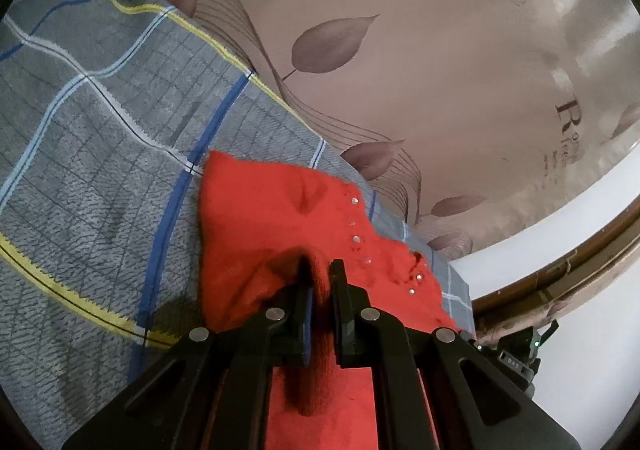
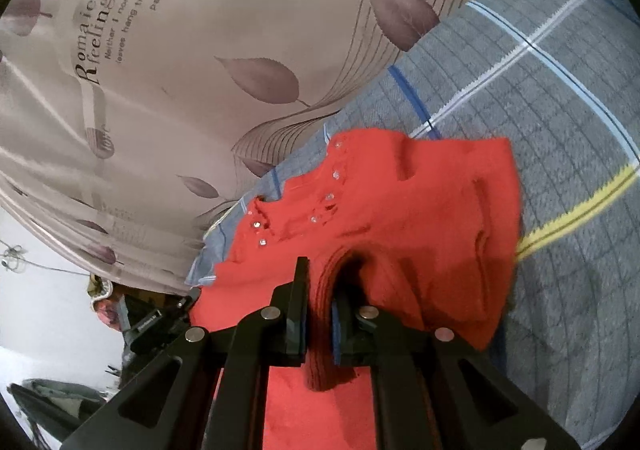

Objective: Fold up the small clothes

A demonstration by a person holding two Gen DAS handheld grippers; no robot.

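- While a red knit top lies on a grey checked blanket, the left claw clamps a fold.
- The right claw clamps another fold, leaf-print curtain at 11 o'clock.

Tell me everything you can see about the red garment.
The red garment is a small knit top, soft and ribbed at the pinched edges, with a row of clear shiny studs. It lies rumpled on the grey plaid blanket. The left gripper and right gripper are each shut on a bunched fold of it.
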